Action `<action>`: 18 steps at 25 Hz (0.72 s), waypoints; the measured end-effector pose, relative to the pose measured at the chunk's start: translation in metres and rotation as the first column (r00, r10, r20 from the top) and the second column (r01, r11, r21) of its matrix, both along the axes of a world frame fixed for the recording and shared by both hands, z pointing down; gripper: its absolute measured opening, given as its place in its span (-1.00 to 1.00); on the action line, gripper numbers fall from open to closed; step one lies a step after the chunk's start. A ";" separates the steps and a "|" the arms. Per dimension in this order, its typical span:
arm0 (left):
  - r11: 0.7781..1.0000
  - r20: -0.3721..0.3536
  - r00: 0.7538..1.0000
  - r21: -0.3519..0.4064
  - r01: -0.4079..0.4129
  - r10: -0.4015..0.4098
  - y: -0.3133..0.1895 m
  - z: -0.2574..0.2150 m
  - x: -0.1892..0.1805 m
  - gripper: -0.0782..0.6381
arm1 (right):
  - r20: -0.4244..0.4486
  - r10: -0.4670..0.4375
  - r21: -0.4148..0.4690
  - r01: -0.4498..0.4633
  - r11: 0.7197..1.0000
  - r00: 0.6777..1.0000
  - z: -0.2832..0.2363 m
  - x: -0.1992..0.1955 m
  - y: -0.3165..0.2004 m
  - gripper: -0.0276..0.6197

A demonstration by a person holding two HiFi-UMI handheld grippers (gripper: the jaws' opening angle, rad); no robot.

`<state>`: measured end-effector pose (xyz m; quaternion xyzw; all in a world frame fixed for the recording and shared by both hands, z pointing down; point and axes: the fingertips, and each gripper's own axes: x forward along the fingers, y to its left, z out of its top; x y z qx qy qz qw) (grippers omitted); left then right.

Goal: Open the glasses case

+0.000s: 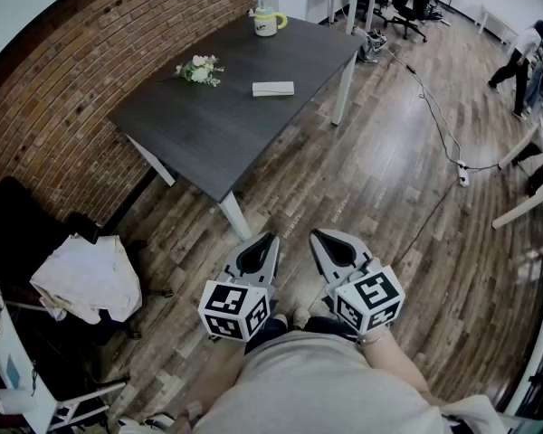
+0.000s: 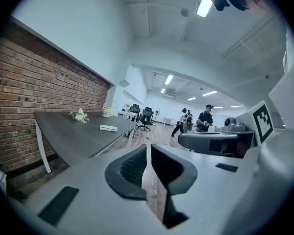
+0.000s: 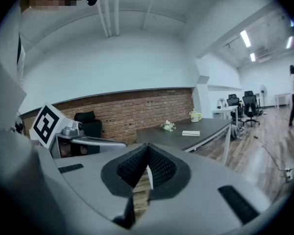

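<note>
Head view: the glasses case (image 1: 273,89) lies flat on the dark surface (image 1: 208,138). A small bunch of flowers (image 1: 199,69) sits at the case's 10 o'clock and a mug (image 1: 268,21) at its 12 o'clock. The left gripper (image 1: 271,237) and right gripper (image 1: 316,234) hang side by side over the wooden floor (image 1: 389,170), at the case's 6 o'clock and well apart from it. In the left gripper view its fingers (image 2: 132,168) meet tip to tip, holding nothing. In the right gripper view its fingers (image 3: 159,168) are likewise pressed together and empty.
</note>
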<state>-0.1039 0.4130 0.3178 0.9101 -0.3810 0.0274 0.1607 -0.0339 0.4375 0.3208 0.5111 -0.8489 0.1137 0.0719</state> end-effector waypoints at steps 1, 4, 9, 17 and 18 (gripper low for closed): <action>1.000 0.005 1.000 0.000 -0.003 0.003 0.000 0.001 -0.001 -0.66 | 0.000 0.001 -0.007 -0.001 1.000 1.000 0.004 -0.001 0.001 -0.91; 1.000 0.018 1.000 -0.005 -0.012 0.012 -0.001 0.005 -0.003 -0.66 | -0.007 0.001 -0.021 -0.001 1.000 1.000 0.010 -0.006 0.002 -0.91; 0.999 0.017 0.999 -0.015 -0.031 0.031 0.000 0.008 -0.001 -0.66 | 0.015 -0.001 -0.031 0.001 1.000 1.000 0.006 -0.012 0.003 -0.91; 0.996 -0.026 0.996 0.019 -0.084 0.085 0.000 0.002 -0.002 -0.66 | 0.028 -0.007 -0.012 0.007 1.000 1.000 0.006 -0.022 0.000 -0.91; 0.996 -0.034 0.995 0.024 -0.090 0.090 -0.001 0.000 -0.003 -0.66 | 0.034 -0.002 -0.006 0.002 1.000 0.999 0.005 -0.023 -0.002 -0.90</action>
